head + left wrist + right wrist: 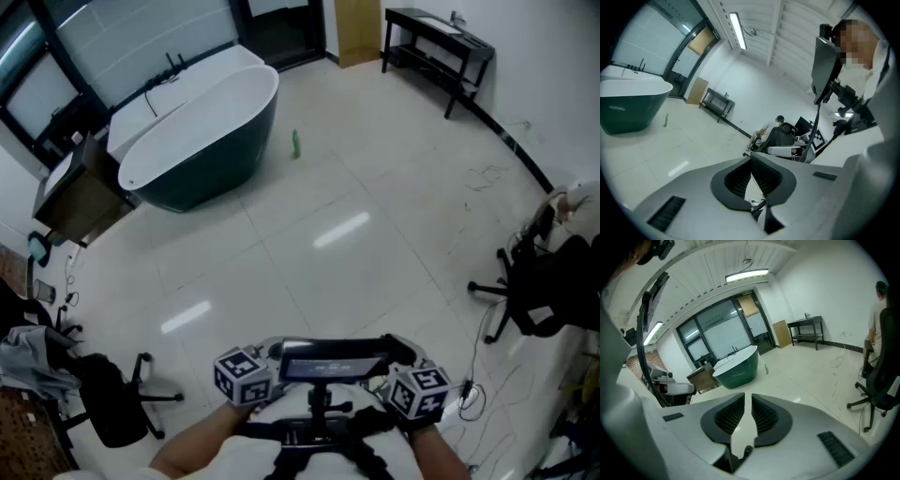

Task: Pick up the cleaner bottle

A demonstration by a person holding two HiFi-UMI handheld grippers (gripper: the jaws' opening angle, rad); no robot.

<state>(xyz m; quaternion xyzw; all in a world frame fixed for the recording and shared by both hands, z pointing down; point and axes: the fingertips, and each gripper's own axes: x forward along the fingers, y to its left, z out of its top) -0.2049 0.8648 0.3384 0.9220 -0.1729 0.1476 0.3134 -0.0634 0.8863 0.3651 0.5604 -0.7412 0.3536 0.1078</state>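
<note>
Bottle [296, 143], green, stands upright on the floor [375, 244] at the far side, just right of the tub [202, 131] and not touching it; both tools are near the body, well apart from it; left tool [751, 159] is pressed together, empty; right tool [745, 401] is slightly spread, nothing between its jaws

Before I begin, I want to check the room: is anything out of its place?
A green cleaner bottle stands alone on the tiled floor, near the dark green bathtub, rather than on a shelf or table.
</note>
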